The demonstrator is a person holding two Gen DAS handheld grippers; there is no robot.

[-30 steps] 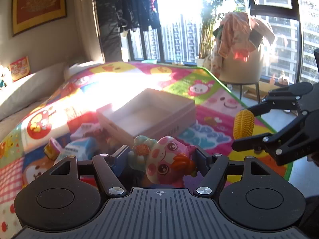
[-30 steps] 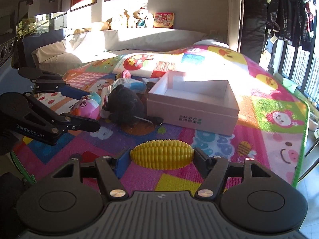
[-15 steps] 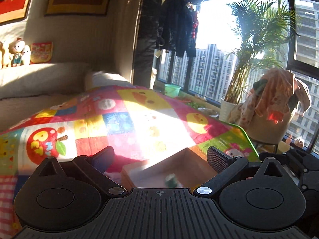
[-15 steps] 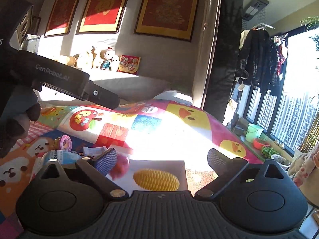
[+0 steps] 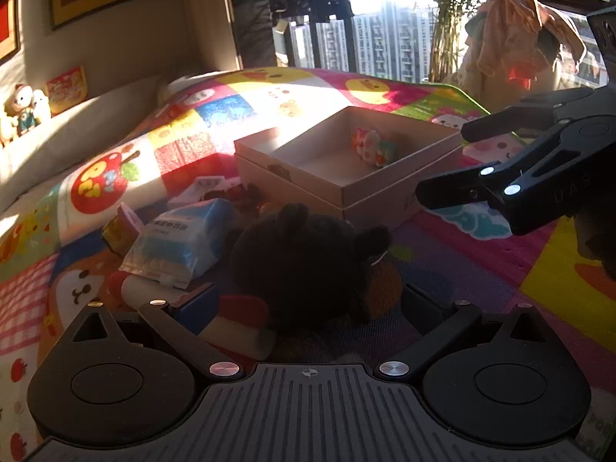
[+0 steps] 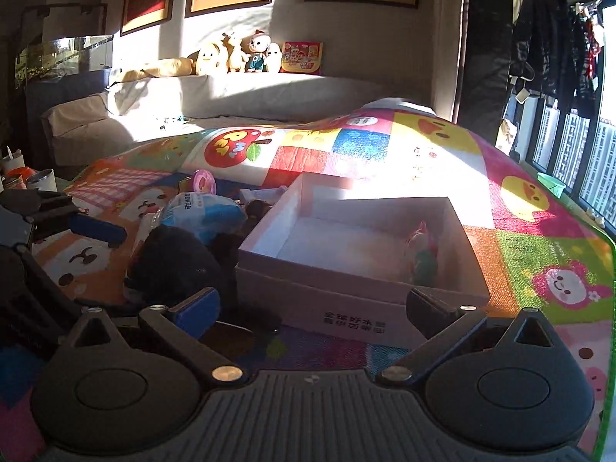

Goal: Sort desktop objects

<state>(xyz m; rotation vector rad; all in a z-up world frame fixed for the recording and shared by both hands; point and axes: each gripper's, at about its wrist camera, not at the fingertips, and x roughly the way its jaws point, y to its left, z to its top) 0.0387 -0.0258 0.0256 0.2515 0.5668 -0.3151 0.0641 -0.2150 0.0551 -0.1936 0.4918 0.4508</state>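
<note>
My left gripper [image 5: 308,308] hangs low over a bright patchwork mat [image 5: 481,265], jaws spread wide and empty after just opening, with a black plush [image 5: 304,258] lying between the fingertips but not pinched. My right gripper [image 6: 312,308] is likewise released and empty, its jaws just opened, hovering at the near wall of a shallow square box [image 6: 346,308]. The box is pale cardboard with straight thin walls and an open top; two lines of small print run along its near side, too small for me to read. Inside, against the right wall, lies a pink toy [image 5: 371,146], glossy and rounded. The rest of the box floor is bare. To the box's left the mat is crowded: the plush touches the box corner, and a soft blue-and-white pack [image 5: 181,238] with unreadable print lies just beside it, with a round pink tape [image 6: 204,181] further back. To the right of the box the mat is open up to its green edge [image 6: 604,346]. The mat shows a red apple marked "P", "M" and "3". A grey sofa [image 6: 231,96] lines the far wall.
</note>
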